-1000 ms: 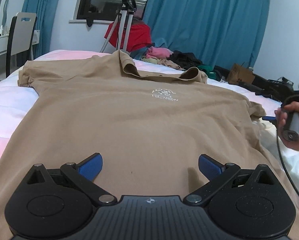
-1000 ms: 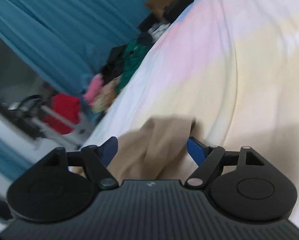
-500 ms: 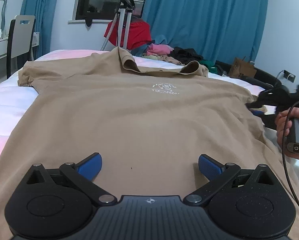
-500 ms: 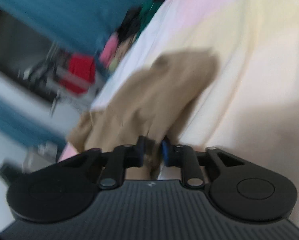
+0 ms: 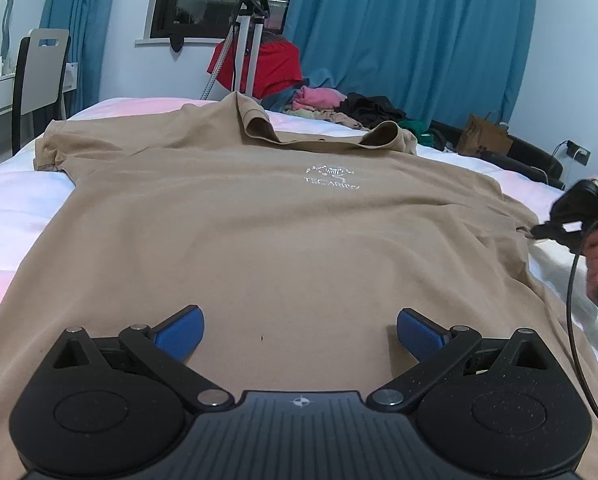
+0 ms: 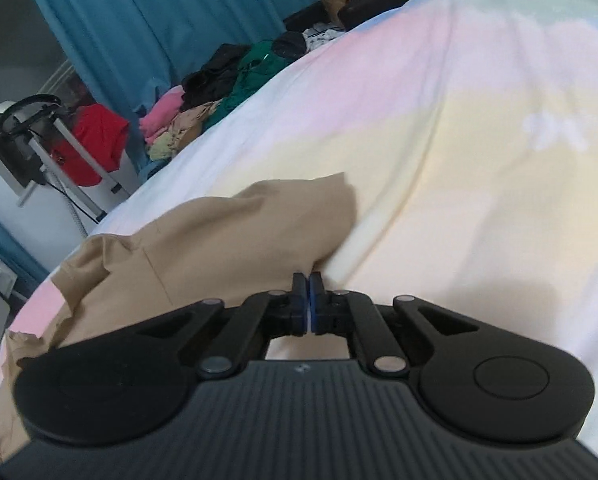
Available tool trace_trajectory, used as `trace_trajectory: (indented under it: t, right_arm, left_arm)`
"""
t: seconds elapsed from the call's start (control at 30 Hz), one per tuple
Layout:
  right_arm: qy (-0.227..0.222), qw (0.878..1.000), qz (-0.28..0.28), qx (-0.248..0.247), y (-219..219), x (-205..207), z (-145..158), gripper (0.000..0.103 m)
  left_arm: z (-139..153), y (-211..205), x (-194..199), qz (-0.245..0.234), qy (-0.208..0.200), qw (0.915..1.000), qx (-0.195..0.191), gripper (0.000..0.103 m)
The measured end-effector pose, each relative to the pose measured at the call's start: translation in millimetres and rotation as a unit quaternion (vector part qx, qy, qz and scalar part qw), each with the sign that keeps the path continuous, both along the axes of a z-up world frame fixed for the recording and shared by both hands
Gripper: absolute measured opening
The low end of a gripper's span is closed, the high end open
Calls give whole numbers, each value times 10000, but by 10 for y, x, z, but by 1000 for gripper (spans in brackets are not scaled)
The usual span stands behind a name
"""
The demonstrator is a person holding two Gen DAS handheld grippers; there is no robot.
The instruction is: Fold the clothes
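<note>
Tan shirt (image 5: pixel 259 220) spread across the bed (image 6: pixel 479 140) — loose clothes pile (image 5: pixel 339 106) at its far edge; left gripper (image 5: pixel 299 326) fingers spread, right gripper (image 6: pixel 308 286) pinching the sleeve (image 6: pixel 283 220).

The left wrist view sits low over the shirt (image 5: pixel 267 232) near its hem, facing up the bed (image 5: pixel 15 200) toward the curtains (image 5: pixel 411 32). The right wrist view looks close at the bed's right edge, tilted. Both share the shirt, clothes pile (image 6: pixel 203 108) and curtains.
</note>
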State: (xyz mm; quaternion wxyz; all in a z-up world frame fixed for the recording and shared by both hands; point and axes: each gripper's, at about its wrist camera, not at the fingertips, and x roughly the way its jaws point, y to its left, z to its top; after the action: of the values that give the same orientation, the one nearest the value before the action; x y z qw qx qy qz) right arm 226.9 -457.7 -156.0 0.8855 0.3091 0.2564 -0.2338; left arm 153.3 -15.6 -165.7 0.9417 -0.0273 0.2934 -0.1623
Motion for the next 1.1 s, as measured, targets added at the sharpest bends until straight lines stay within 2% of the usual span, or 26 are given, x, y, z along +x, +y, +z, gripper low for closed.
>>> trace_trajectory:
  t: [0.13,0.17,0.27,0.33,0.4,0.43,0.57,0.63,0.73,0.83,0.9,1.03,1.07,1.1]
  right_arm:
    - [85,9964,-655,-527,-11,-134,120,7]
    - [-36,9966,-769,-305,-57,-183,108,7]
    - [-556,9920,-718,876,-188,-290,6,10]
    - [-880,9792,-375,1789,-191,-250,-128,25]
    - [-1217,9578,-68,2604,-141,-208,-283,76]
    - [-1310,9512,0,2794,-100,-189,-324,81]
    - [-1318,9395,212,3155,65,-34,-476,80]
    - [-1380,9391,203,3141,104,61,-516,81]
    - [-1609,9482,101,2738,115,232,-542,81]
    - [-1822,9579,8,2217,146,396,-544,81]
    - [-1876,9679,3,1672,160,570,-532,81]
    - [-1937,9743,-227,1124,74,792,-484,80]
    - [-1949,9752,-276,1010,31,828,-467,79]
    - [-1930,9766,-310,902,-11,866,-452,69]
  left_arm:
    - [2,8,-8,-14,0,10000,-3,103]
    - [2,7,-9,-14,2,10000,-5,103]
    - [-1,-9,-9,-11,4,10000,18,103]
    - [-4,-23,-9,-11,5,10000,49,103]
    - [-6,-24,-7,-10,8,10000,64,103]
    - [-7,-23,-6,-10,9,10000,68,103]
    - [-6,-21,3,-13,16,10000,81,103]
    - [-4,-4,2,-12,19,10000,40,103]
    - [-5,3,3,-9,25,10000,6,103]
    - [-14,-1,2,-6,23,10000,1,103]
    - [-19,4,1,5,27,10000,-26,103]
    - [-17,4,25,53,23,9999,-125,103]
    - [-18,-1,36,62,24,9999,-141,103]
    - [-15,-3,50,63,26,9999,-158,103]
